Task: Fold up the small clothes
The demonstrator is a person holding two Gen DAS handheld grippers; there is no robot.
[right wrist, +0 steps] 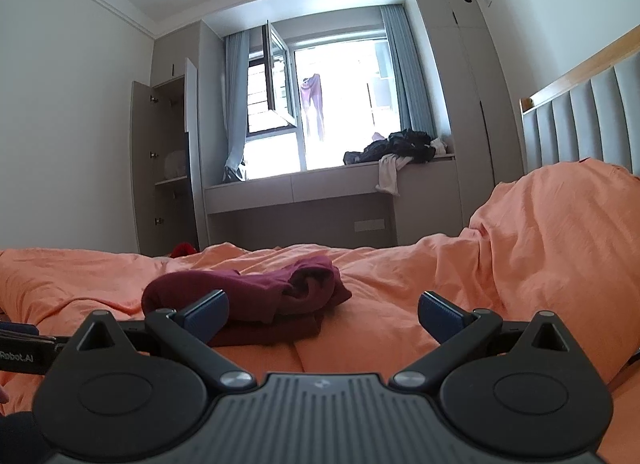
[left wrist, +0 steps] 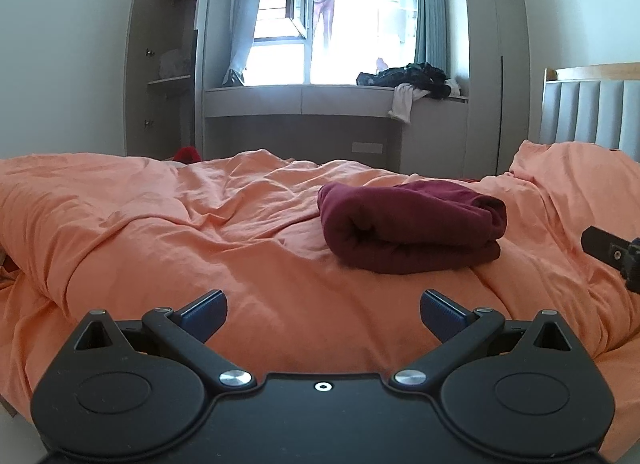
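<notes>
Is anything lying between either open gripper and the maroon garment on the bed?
Nothing visible does. Only bare orange bedding separates the left gripper from the folded maroon garment; the right gripper sits just short of it.

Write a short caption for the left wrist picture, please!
Open left gripper hovers over the orange bedding, facing a folded maroon garment.

The right gripper (left wrist: 616, 260) was cut off by the right edge of the left wrist view, so its fingers could not be seen. The red item (left wrist: 187, 154) beyond the far side of the bed (left wrist: 160, 224) was mostly hidden and unidentifiable, and the window (right wrist: 340, 104) was blown out to white.
</notes>
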